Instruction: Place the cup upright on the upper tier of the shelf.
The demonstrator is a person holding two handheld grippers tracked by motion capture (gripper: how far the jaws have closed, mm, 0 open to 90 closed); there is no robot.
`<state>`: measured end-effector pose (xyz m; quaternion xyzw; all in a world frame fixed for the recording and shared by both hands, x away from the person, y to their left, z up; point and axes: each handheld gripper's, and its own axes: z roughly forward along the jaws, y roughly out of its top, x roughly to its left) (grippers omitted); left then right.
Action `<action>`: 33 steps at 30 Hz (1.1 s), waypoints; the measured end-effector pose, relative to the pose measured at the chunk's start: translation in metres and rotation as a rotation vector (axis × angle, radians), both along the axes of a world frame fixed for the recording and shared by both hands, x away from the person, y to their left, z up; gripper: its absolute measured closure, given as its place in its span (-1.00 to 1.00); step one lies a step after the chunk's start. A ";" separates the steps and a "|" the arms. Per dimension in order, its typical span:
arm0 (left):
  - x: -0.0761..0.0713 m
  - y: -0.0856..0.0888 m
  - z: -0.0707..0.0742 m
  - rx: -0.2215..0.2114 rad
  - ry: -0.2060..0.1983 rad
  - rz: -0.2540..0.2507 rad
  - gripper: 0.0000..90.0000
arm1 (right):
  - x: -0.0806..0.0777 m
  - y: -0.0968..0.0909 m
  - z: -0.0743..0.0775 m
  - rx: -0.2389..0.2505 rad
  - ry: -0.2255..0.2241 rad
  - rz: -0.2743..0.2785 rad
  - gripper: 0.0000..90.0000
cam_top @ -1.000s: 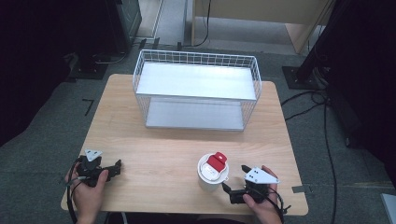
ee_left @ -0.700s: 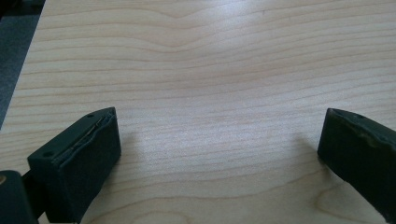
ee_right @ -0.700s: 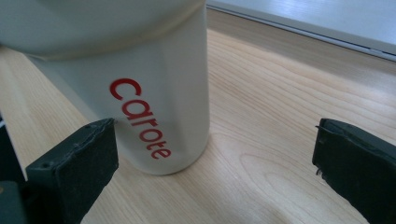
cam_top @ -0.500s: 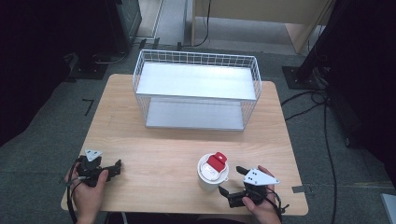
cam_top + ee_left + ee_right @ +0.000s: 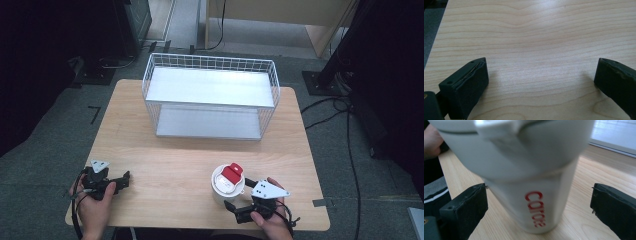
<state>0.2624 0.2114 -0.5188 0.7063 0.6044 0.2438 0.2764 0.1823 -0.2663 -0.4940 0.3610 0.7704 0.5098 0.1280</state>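
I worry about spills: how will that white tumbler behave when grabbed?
The white tumbler looks tall, wider at its lid than its base, so probably apt to tip if pushed high. Its smooth wall may be slippery. It seems rigid between the open right gripper.

Each hand carries a black gripper topped by a grey three-cornered plate, the left gripper [image 5: 125,179] and the right gripper [image 5: 231,207], each trailing a thin black cable. Their fingers [image 5: 466,86] are blocky black slabs with small screw holes and worn pad edges.

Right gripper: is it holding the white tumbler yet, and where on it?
Nothing is held. The right gripper is open, its jaws on either side of the white tumbler's lower body without touching it. The left gripper is open over bare table.
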 end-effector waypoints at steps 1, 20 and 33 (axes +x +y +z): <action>0.000 0.000 0.000 0.000 0.000 0.000 -1.00 | 0.000 0.002 0.000 0.003 -0.003 -0.001 -0.97; 0.000 0.000 0.000 0.000 0.000 0.000 -1.00 | 0.004 0.025 0.010 0.043 -0.073 -0.037 -0.85; 0.000 0.000 0.000 0.000 0.000 0.000 -1.00 | 0.010 0.034 0.012 0.065 -0.103 -0.078 -0.85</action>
